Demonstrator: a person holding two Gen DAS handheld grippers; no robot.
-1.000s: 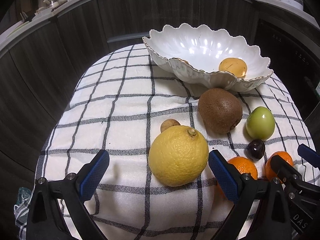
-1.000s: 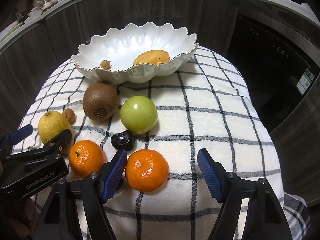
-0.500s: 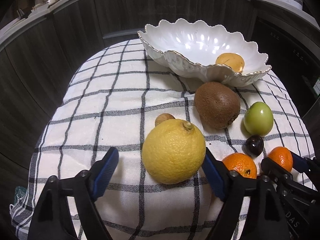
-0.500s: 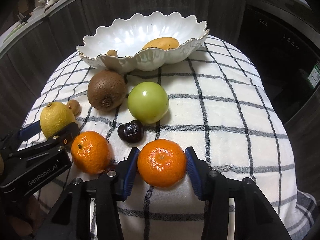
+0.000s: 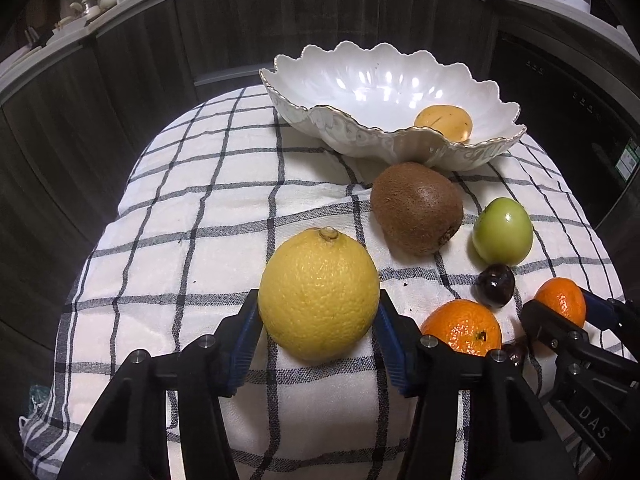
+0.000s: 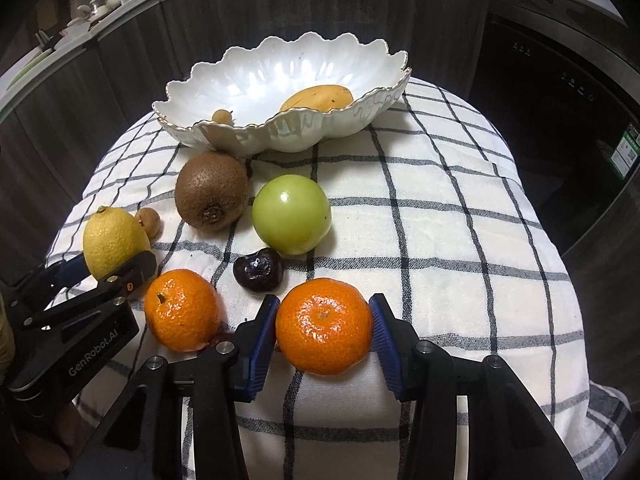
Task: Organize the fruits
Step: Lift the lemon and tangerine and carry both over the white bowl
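Left gripper point(image 5: 318, 312) pinches the lemon point(image 5: 319, 294), right gripper point(image 6: 324, 328) the mandarin point(image 6: 324, 326); bowl point(image 6: 372, 108) holds a mango point(image 6: 318, 98).

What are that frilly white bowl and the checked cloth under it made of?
The bowl looks like glazed ceramic: glossy white with light glints, a gold-edged scalloped rim. The cloth looks like woven cotton, matte and slightly fuzzy, though the fibre isn't certain.

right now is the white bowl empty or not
Not empty: the white bowl holds a yellow mango and a small brown fruit.
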